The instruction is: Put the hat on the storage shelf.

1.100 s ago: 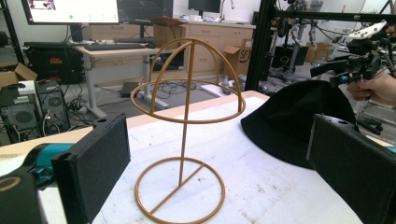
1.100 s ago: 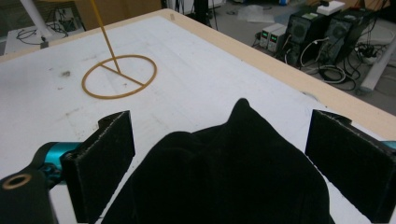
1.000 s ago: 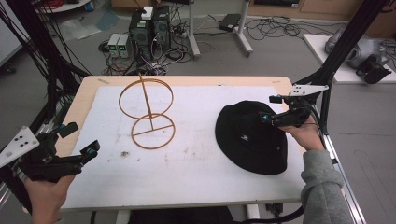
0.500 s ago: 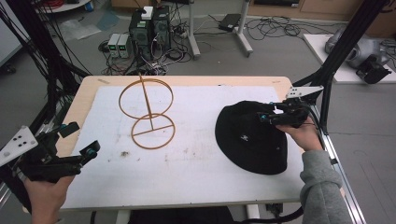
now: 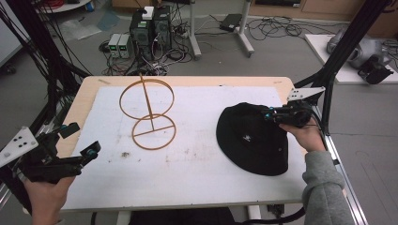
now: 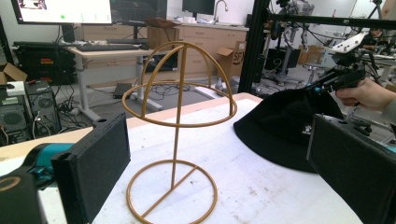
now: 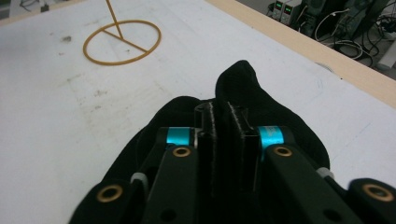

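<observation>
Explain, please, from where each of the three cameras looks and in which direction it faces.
High view: above the person's side, looking forward and down on the table; both forearms and hands show.
Left gripper view: on the left claw, facing across the table at the gold hat stand; its two open jaws show.
Right gripper view: on the right claw, facing along the black hat; jaws closed on a fold of it.
All views share the hat and the stand.

The left gripper (image 5: 70,145) sits low in the person's left hand, jaws wide apart — the right gripper (image 5: 272,114) has just pinched its jaws together.
</observation>
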### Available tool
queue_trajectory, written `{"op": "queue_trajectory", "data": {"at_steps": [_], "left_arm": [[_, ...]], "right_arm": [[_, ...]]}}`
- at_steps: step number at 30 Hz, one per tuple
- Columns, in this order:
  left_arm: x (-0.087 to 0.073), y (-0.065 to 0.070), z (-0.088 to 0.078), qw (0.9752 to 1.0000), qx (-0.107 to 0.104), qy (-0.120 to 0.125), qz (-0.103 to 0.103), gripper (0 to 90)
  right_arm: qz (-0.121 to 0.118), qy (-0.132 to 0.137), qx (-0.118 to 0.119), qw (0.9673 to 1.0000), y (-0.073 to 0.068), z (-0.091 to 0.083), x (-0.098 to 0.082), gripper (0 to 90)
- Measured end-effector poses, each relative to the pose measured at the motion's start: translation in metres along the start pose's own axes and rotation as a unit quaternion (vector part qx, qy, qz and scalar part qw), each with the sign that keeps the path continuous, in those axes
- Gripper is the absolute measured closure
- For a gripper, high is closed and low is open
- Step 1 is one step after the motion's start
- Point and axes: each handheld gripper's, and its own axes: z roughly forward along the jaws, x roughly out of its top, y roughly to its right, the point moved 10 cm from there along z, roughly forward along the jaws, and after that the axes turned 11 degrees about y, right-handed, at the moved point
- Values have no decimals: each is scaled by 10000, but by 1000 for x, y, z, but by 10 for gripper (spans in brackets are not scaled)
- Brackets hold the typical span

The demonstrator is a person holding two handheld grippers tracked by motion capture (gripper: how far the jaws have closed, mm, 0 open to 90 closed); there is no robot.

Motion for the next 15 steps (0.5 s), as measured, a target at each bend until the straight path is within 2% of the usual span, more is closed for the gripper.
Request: {"op": "queue_trajectory", "data": {"at_steps": [4, 15], "left_arm": [[0, 0, 0, 10000, 1, 4, -8, 63], [5, -2, -5, 10000, 53, 81, -3, 63]], "right_arm": [[-71, -49, 9, 10000, -1, 0, 0, 857], [18, 33, 69, 10000, -4, -8, 7, 862]]}}
